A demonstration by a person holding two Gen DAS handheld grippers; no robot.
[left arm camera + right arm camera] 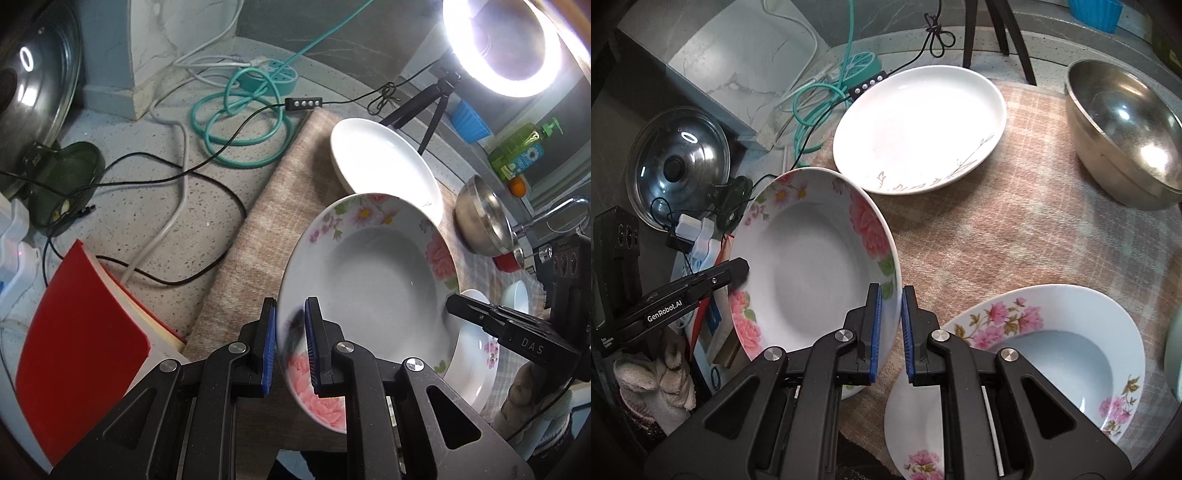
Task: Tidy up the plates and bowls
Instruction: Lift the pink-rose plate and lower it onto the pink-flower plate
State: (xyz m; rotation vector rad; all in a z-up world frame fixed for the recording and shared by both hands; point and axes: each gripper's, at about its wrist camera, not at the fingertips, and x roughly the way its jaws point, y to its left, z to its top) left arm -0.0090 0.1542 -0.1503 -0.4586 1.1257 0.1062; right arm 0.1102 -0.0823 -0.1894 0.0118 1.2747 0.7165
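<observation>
The rose-patterned plate sits at lower centre of the left wrist view and centre left of the right wrist view, tilted and clear of the checked cloth, probably so it can be carried to a stack. It is held from two opposite edges, which likely keeps a wide, slick dish from swinging. The left gripper is clamped on the rim at the bottom of its own frame, blue pads on either face; the right gripper pinches the rim's other side the same way. Below right in the right wrist view lies a second floral plate on the cloth, a white plate sits at upper centre, and a steel bowl at upper right
</observation>
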